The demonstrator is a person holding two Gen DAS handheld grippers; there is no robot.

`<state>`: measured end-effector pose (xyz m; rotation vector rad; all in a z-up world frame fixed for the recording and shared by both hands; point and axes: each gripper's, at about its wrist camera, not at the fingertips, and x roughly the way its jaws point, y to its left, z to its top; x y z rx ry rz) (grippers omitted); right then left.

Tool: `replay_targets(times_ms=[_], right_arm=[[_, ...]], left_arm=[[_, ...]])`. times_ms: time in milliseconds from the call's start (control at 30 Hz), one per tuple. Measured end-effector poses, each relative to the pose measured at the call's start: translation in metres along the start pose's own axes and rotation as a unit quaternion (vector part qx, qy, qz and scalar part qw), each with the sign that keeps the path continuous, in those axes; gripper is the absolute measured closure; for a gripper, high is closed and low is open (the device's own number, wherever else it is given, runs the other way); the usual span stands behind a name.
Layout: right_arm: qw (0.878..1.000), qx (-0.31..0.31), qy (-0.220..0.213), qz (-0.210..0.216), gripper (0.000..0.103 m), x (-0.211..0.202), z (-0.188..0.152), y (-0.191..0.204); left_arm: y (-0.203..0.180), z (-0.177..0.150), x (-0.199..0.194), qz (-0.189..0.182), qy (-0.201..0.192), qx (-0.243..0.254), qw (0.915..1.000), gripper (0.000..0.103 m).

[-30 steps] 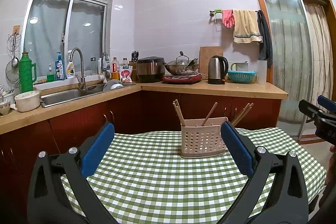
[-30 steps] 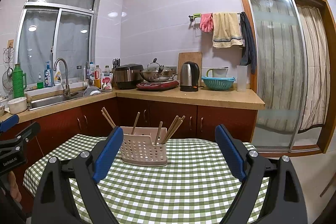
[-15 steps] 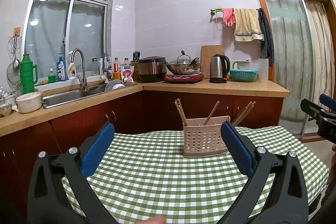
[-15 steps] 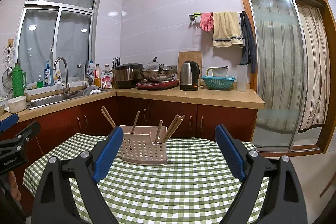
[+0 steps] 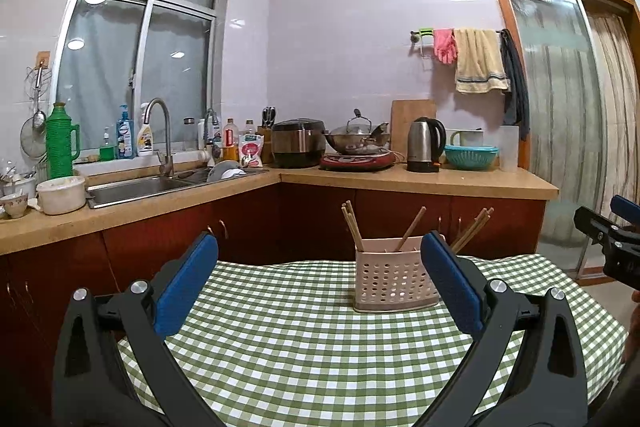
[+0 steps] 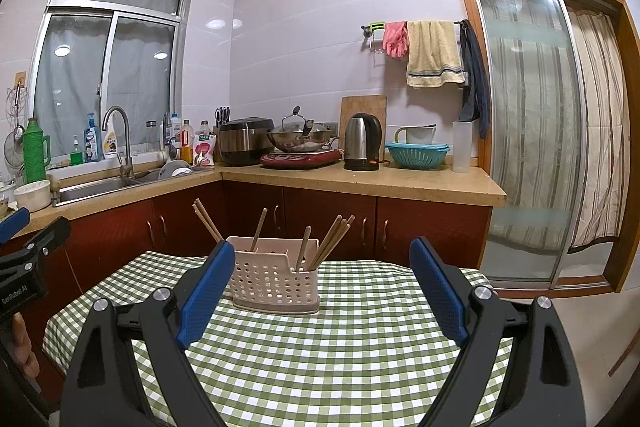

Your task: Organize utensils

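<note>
The left gripper [image 5: 319, 253] and right gripper [image 6: 322, 259] gape wide, empty. Ahead of both, the pink slotted utensil holder [image 6: 276, 281] stands on the green checked tablecloth [image 6: 340, 339]; the left gripper's blue pad hides its right edge. Chopsticks [image 6: 330, 241] lean inside. Kitchen counter [image 6: 360, 183] beyond.

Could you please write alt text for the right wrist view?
An open right gripper hovers above a green checked table, facing a pink caddy holding chopsticks. Behind is a kitchen counter.
</note>
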<state>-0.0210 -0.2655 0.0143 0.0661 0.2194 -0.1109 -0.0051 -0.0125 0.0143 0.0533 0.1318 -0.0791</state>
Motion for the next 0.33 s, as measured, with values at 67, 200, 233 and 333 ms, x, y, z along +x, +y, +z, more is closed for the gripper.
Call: replay_targets(times_ms=[67, 200, 233, 333], right_arm=[[1.000, 0.000, 0.000, 0.000, 0.017, 0.000, 0.000, 0.000], [1.000, 0.003, 0.005, -0.003, 0.017, 0.007, -0.004, -0.003], [1.000, 0.005, 0.007, -0.003, 0.017, 0.011, -0.006, -0.004], [1.000, 0.010, 0.018, -0.010, 0.016, 0.026, -0.016, -0.012]], left_arm=[[-0.001, 0.000, 0.001, 0.001, -0.004, 0.008, 1.0000, 0.004], [0.000, -0.005, 0.012, -0.006, 0.008, 0.008, 0.9999, 0.004], [0.000, -0.008, 0.018, -0.003, 0.016, 0.009, 0.9998, 0.004], [0.004, -0.020, 0.044, 0.008, 0.049, 0.006, 0.9988, 0.004]])
